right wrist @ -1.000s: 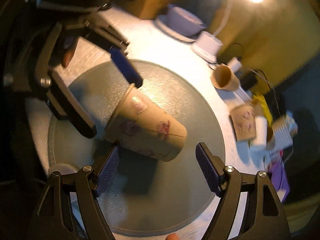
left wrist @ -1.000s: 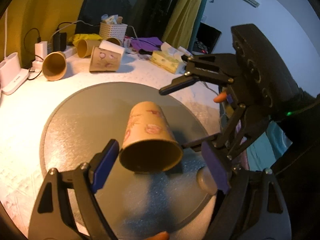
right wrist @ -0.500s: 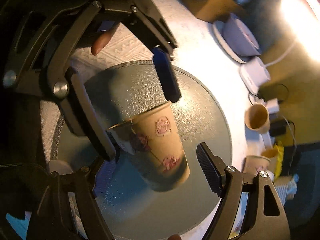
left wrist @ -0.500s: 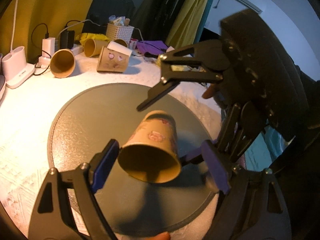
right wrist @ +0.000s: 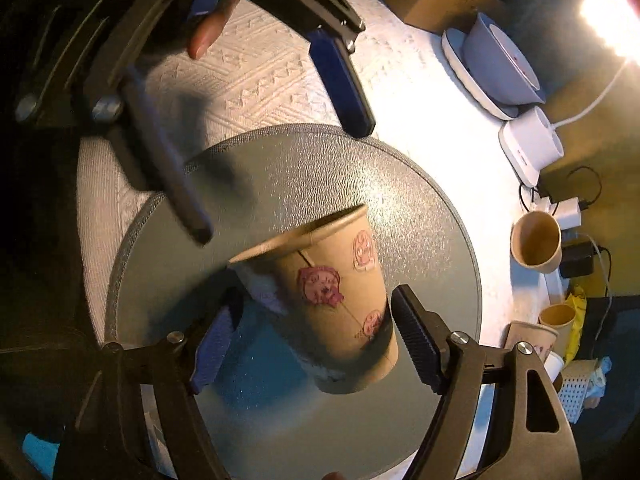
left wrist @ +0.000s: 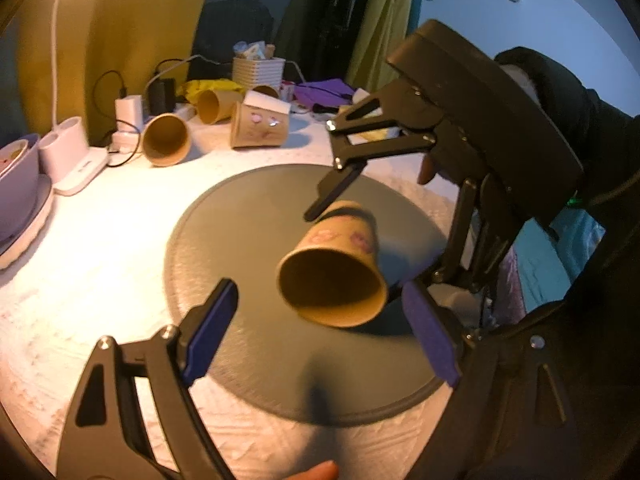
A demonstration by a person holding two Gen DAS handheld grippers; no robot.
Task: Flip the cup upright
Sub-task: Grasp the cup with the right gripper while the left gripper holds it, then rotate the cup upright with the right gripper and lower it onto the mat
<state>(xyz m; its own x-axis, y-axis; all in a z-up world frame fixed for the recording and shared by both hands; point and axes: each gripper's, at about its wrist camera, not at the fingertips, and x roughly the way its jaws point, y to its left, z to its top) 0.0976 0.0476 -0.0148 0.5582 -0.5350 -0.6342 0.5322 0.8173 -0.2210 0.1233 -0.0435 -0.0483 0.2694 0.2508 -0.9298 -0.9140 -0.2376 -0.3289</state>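
Observation:
A tan paper cup with pink cartoon prints point(right wrist: 336, 292) is held between the fingers of my right gripper point(right wrist: 312, 340), lifted above the round grey mat point(right wrist: 420, 208) and tilted, rim up and to the left. In the left wrist view the cup point(left wrist: 332, 272) shows its open mouth towards the camera, with the right gripper's fingers on its far end. My left gripper point(left wrist: 324, 332) is open, its blue pads on either side of the cup's rim without touching it.
Several other paper cups point(left wrist: 166, 146) lie on their sides at the back of the white tablecloth, beside a white charger base point(left wrist: 68, 156), cables and a wicker basket point(left wrist: 258, 70). A white bowl point(right wrist: 500, 68) sits at the table's far edge.
The right gripper has closed on the cup and lifted it off the mat, turning it from lying on its side towards rim-up. The left gripper has drawn back from it.

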